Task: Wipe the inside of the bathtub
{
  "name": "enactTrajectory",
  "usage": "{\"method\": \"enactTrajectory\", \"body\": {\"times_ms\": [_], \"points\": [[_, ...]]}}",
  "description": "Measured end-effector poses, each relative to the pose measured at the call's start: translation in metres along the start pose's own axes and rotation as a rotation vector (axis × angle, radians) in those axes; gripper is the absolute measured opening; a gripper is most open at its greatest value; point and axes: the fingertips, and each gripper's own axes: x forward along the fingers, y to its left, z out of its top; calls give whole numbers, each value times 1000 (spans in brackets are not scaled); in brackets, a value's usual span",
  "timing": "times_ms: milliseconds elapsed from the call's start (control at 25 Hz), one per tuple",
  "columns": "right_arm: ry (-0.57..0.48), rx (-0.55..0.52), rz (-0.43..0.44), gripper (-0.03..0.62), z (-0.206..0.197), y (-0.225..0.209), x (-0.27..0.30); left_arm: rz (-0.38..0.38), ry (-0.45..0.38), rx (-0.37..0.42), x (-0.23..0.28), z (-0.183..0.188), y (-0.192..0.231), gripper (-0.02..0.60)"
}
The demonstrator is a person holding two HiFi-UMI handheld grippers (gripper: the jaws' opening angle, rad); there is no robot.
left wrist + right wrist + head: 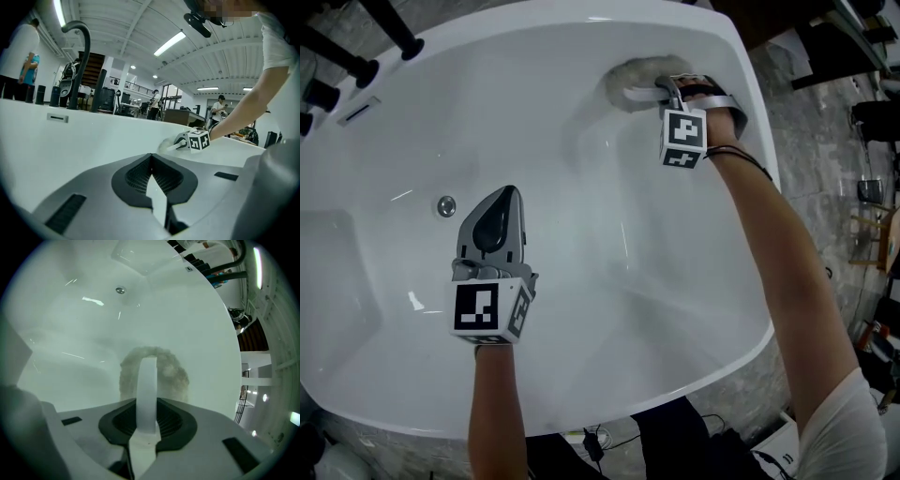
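White bathtub (581,281) is filling the head view, with grey stone floor (806,122) showing at 3 o'clock and black faucet fittings (342,54) at 10. Right gripper (668,91) at 1 o'clock is clamping the white handle (148,390) of a fluffy grey pad (633,77), which is touching the tub wall. Left gripper (500,211) is sitting near centre, jaws together, holding nothing.

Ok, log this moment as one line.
right tool: shut on handle | fluffy pad: against bathtub wall | left tool: shut, empty, near drain
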Motion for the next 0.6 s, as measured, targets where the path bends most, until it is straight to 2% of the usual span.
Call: {"method": "enactTrajectory", "body": {"times_ms": [280, 600], "points": [[-27, 7, 16, 95, 45, 2, 0, 46, 8, 3, -31, -15, 35, 8], [-61, 3, -2, 95, 96, -16, -16, 84, 3, -1, -69, -11, 64, 8]]}}
